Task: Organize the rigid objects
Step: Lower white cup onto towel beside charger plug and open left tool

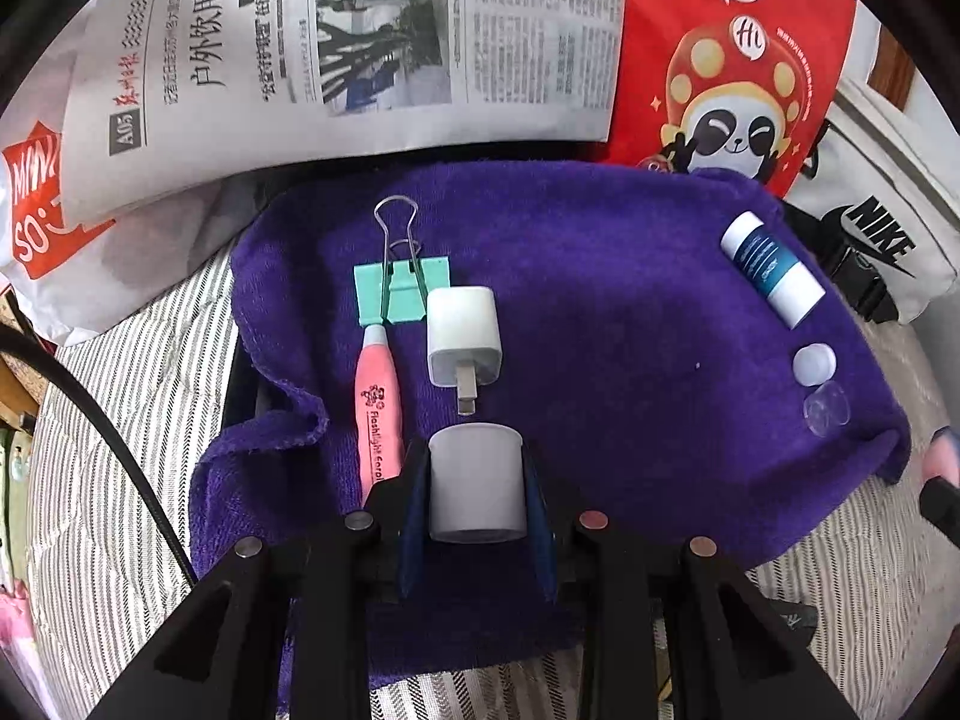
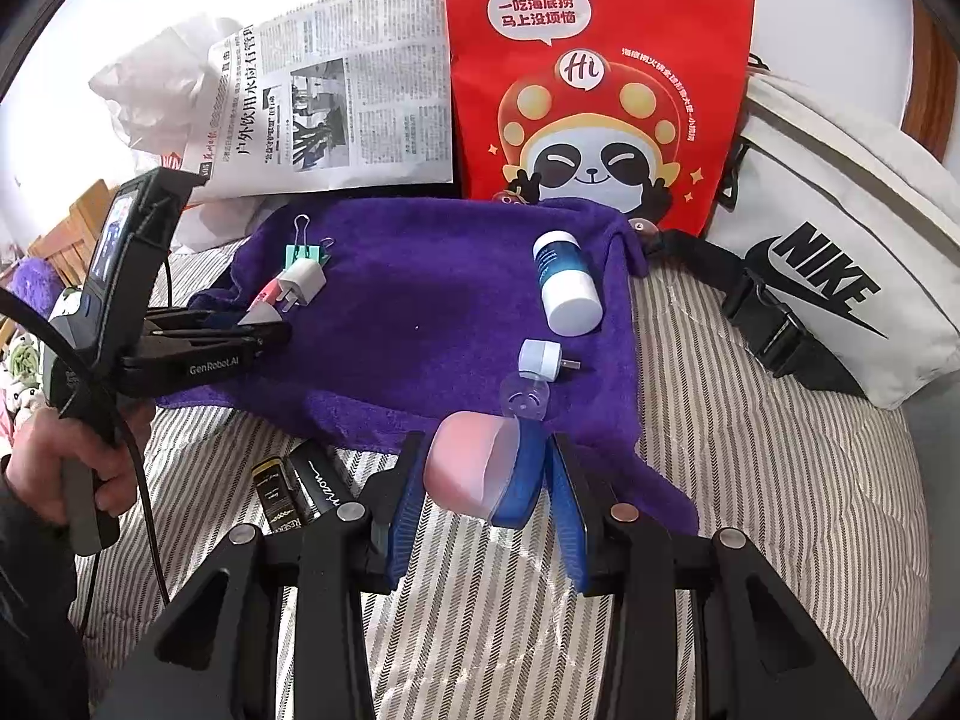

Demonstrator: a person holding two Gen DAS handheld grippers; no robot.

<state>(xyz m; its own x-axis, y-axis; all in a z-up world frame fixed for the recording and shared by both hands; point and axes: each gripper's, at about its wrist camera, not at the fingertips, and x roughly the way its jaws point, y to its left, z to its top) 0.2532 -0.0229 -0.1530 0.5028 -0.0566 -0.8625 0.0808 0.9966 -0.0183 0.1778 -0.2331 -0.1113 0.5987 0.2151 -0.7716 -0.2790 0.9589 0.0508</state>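
A plush purple towel (image 1: 600,312) lies rumpled over a striped, quilted bedcover (image 2: 750,480), its nap deep and matte. On it, at the left end, sit a mint-green metal binder clip (image 1: 401,294) with looped wire handles, a slim pink plastic pen-shaped flashlight (image 1: 378,420) whose tip touches the clip, and a boxy white plastic wall charger (image 1: 463,336) just beside them, prongs pointing toward the camera. At the right end lies a cylindrical white bottle with a blue label (image 1: 771,270), on its side, with a small round white cap-like plug piece (image 1: 814,364) and a clear dome-shaped suction cup (image 1: 827,409) near it.

The left gripper (image 1: 477,480) has its blue-padded jaws closed on a smooth white plastic cylinder (image 1: 477,483), held low over the towel just short of the charger. The right gripper (image 2: 486,480) pinches a pink rounded object with a frosted translucent cap (image 2: 471,465) at the towel's near edge.

Only the right wrist view shows the hand (image 2: 66,462) holding the left tool's handle, the black boxes (image 2: 300,492) on the bedcover, and the small plug piece's metal pin. Both views take in the glossy red paper bag with a panda print (image 2: 600,90), the newspaper (image 1: 360,42) and the white canvas waist bag (image 2: 840,252).
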